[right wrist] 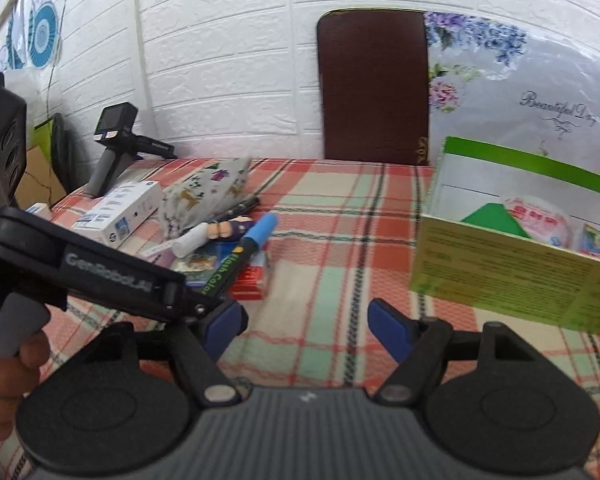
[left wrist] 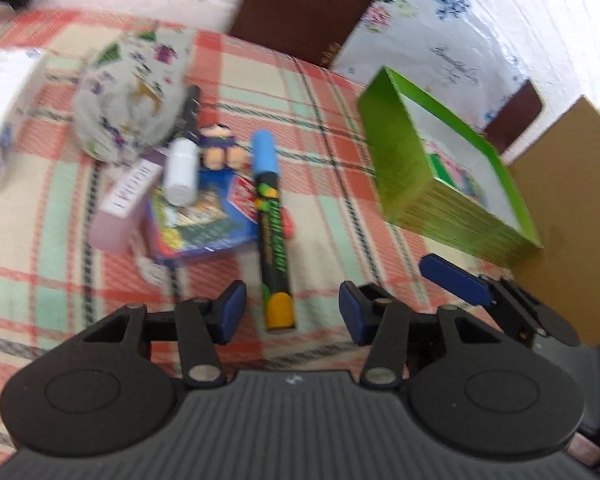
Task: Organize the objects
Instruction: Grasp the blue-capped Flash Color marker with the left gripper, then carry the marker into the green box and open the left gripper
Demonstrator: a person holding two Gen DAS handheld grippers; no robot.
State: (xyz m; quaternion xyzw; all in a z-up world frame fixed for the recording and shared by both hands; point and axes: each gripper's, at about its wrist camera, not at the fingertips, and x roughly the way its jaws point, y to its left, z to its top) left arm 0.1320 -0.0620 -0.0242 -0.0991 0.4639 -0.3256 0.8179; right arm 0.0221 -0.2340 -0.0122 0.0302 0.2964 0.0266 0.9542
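While both jaws gape empty | marker: black barrel, blue cap, orange end.

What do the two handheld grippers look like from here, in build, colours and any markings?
Both match: the left gripper and right gripper each have a ribbed dark grey body, two round black discs, black linkage arms with silver pins, and blue finger pads. In the right wrist view the left unit's black bar bears pale lettering, partly blurred, above a grey handle held by a bare hand. No cables or sleeves show.
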